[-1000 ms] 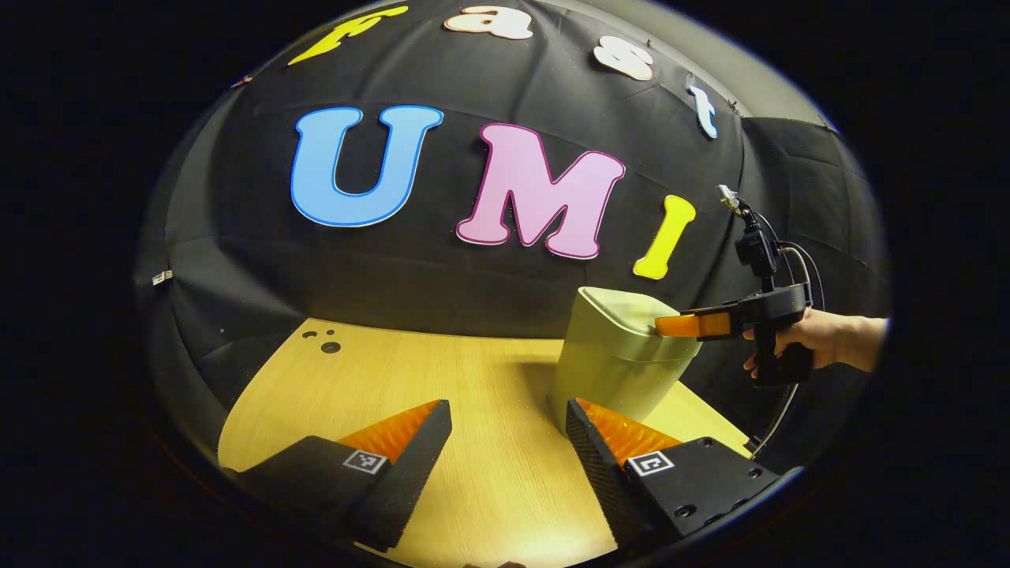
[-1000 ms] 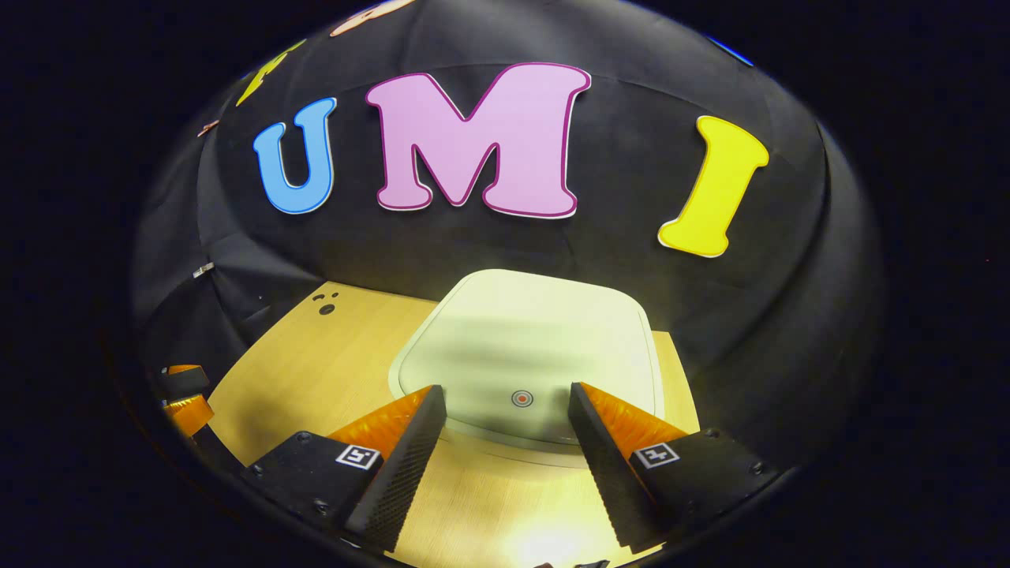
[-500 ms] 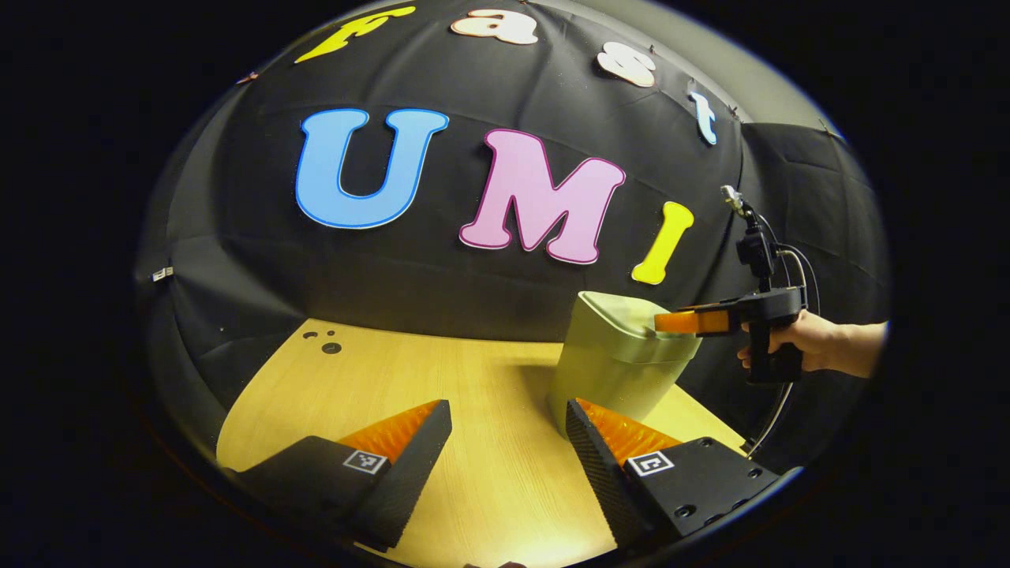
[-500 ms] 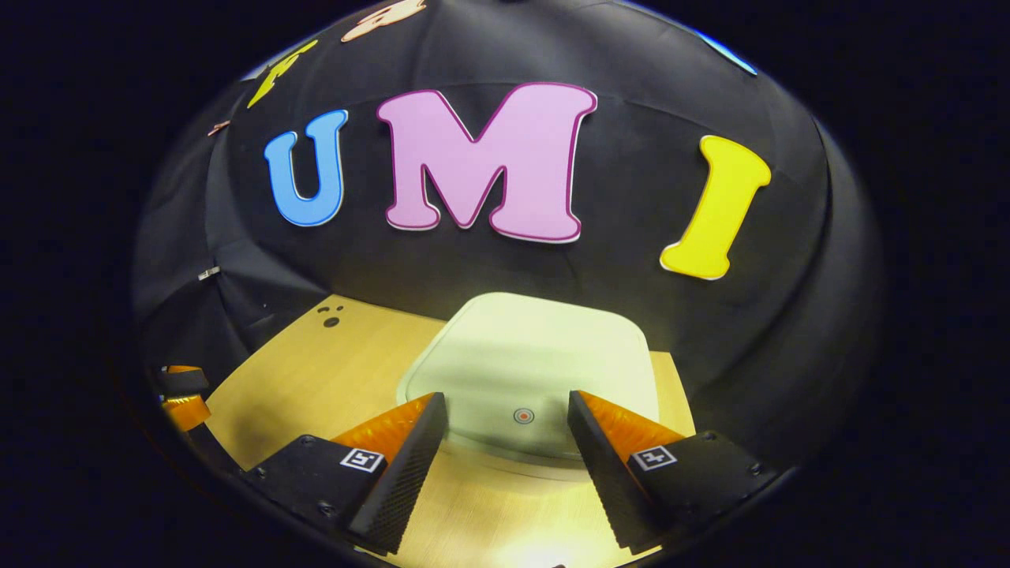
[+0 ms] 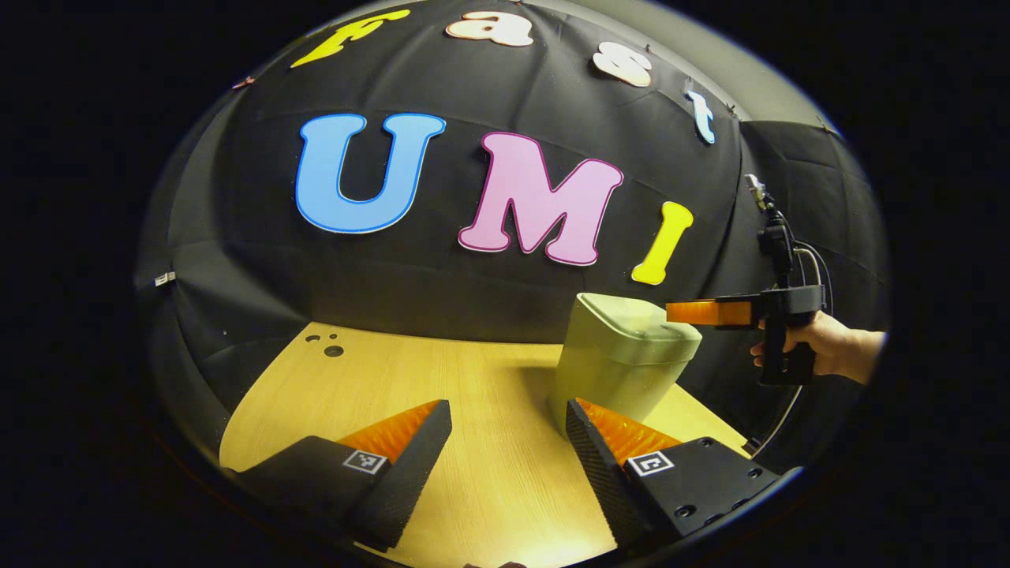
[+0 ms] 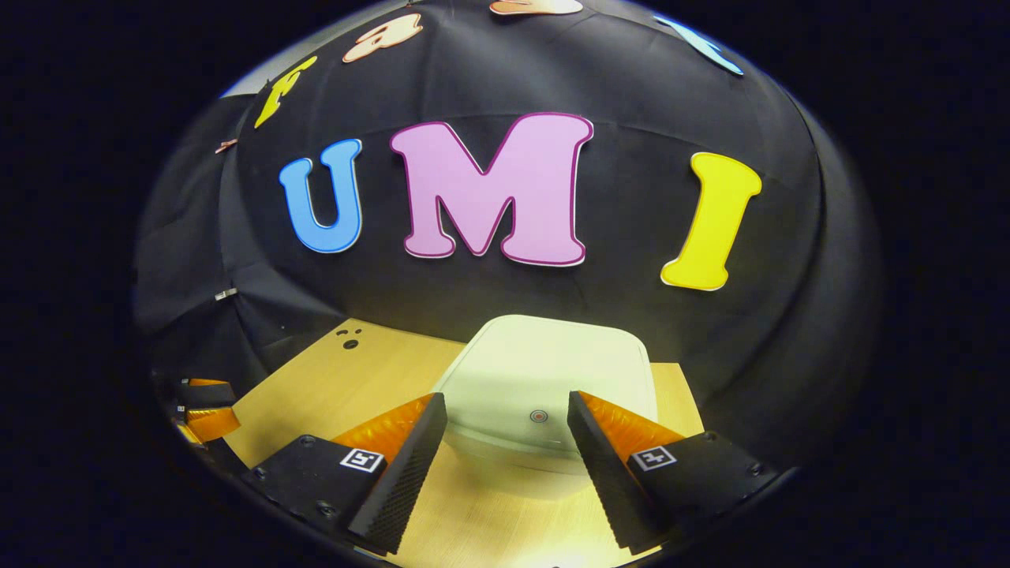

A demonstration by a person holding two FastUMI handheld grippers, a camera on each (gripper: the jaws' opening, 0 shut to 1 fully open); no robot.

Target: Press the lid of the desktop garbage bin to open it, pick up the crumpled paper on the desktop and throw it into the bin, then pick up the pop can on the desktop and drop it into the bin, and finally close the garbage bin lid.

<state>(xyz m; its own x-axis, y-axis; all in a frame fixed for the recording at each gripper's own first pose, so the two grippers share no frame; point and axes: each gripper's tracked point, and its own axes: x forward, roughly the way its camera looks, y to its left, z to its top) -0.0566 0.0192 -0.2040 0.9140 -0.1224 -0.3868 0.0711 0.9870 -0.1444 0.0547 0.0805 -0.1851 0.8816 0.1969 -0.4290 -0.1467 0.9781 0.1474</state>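
Two fingers of the left gripper [image 5: 509, 442] stand wide apart at the bottom of the left gripper view, with nothing between them, above the wooden desktop [image 5: 442, 379]. On the right part of the desktop stands the pale green garbage bin [image 5: 619, 363], its lid [image 5: 639, 315] down and shut. Just right of the lid and slightly above it, apart from it, hangs the right gripper [image 5: 694, 312], seen side-on and held by a hand [image 5: 821, 351]; from this angle I cannot tell how its fingers stand. A cable [image 5: 781, 418] trails down from its handle.

In the right gripper view, the right gripper [image 6: 507, 438] looks down over the bin lid [image 6: 552, 371], fingers set wide and gripping nothing. A small red ring mark [image 6: 539, 415] on the lid's near edge lies between the fingertips. At the far left edge, the left gripper [image 6: 201, 406] shows over the desktop [image 6: 355, 379].
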